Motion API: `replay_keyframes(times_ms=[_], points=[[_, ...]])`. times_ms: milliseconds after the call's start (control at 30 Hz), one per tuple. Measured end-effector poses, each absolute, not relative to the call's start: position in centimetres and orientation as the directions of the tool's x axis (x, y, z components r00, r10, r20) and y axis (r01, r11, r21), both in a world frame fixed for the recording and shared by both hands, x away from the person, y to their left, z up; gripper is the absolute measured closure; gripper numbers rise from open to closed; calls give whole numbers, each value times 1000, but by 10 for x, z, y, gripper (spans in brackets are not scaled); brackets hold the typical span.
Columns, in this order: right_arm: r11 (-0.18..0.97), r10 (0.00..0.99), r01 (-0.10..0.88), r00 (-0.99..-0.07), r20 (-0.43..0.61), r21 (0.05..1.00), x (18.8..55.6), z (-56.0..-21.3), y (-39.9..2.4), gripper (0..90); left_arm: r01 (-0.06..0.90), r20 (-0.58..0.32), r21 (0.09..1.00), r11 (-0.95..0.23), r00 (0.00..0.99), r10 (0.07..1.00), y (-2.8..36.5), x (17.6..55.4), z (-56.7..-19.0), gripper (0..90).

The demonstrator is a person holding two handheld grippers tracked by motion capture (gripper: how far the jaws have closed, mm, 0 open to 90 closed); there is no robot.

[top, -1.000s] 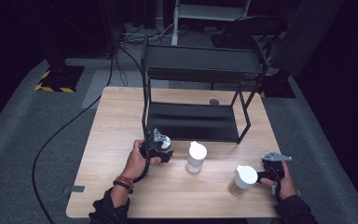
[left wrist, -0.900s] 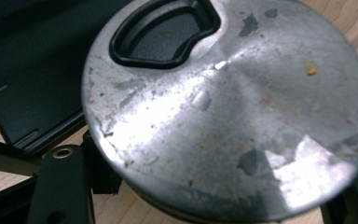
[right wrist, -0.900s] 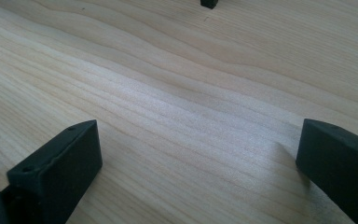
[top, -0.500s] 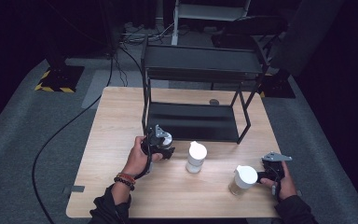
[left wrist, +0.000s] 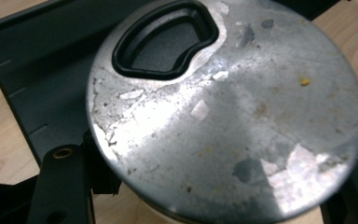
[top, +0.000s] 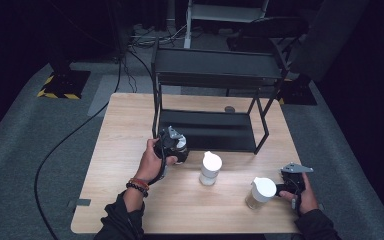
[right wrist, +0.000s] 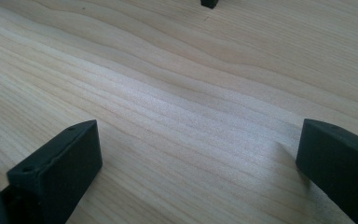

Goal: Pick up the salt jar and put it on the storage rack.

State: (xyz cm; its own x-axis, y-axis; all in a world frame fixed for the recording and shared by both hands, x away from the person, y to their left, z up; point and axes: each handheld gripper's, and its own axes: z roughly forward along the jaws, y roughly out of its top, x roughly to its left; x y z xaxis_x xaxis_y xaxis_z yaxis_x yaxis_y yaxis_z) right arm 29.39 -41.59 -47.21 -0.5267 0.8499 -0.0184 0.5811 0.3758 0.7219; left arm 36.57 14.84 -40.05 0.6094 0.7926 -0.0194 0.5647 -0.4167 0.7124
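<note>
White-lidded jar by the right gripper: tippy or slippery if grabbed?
The jar stands upright, taller than wide, so a high push would probably tip it. Its clear body looks smooth and rigid, possibly slick. The right gripper, jaws open, sits beside it.

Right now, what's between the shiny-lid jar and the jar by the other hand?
In the high view, a white-lidded bottle stands between the silver-lidded jar and the white-lidded jar.

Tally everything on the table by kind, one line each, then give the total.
Silver-lidded container, held in the left gripper: 1
White-lidded containers: 2
Black two-tier shelf rack: 1
Small round object behind the rack, too small to identify: 1
Total: 5
</note>
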Motion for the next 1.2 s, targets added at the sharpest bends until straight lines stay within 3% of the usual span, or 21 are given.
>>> replay_keyframes(times_ms=[1200], points=[[378,849,582,-528,-18,720,294,-472,-416,0,607,-19,720,-335,500,866,121,406,-396,305]])
